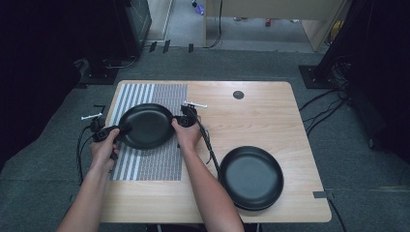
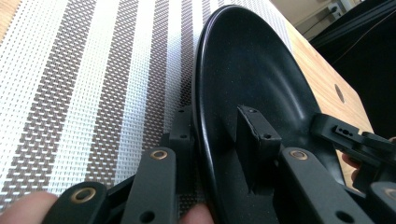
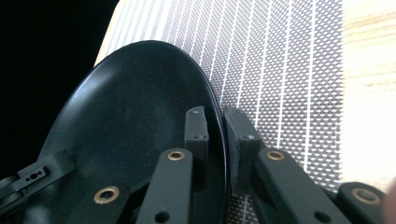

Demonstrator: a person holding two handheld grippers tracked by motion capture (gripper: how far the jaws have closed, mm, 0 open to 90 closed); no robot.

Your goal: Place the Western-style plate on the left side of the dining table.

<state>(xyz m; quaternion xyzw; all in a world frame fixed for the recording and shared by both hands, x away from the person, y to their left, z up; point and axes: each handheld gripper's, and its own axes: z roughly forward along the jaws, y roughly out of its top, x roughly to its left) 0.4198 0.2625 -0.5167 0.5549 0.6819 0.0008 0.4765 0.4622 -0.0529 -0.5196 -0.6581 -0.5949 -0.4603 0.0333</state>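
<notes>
A black plate (image 1: 147, 126) is held level over the upper part of a striped placemat (image 1: 159, 162). My left gripper (image 1: 121, 129) clamps its left rim and my right gripper (image 1: 176, 121) clamps its right rim. In the left gripper view the plate (image 2: 252, 70) runs edge-on between the left gripper (image 2: 217, 121) pads, one outside the rim and one inside the bowl. In the right gripper view the right gripper (image 3: 215, 119) pinches the rim of the plate (image 3: 126, 116) above the placemat (image 3: 280, 70). I cannot tell whether the plate touches the mat.
A second black plate (image 1: 251, 176) lies on the wooden table (image 1: 251, 116) at the front right, with the right gripper's cable running past it. A small dark round hole (image 1: 238, 94) sits near the table's far edge. Dark carpet and stands surround the table.
</notes>
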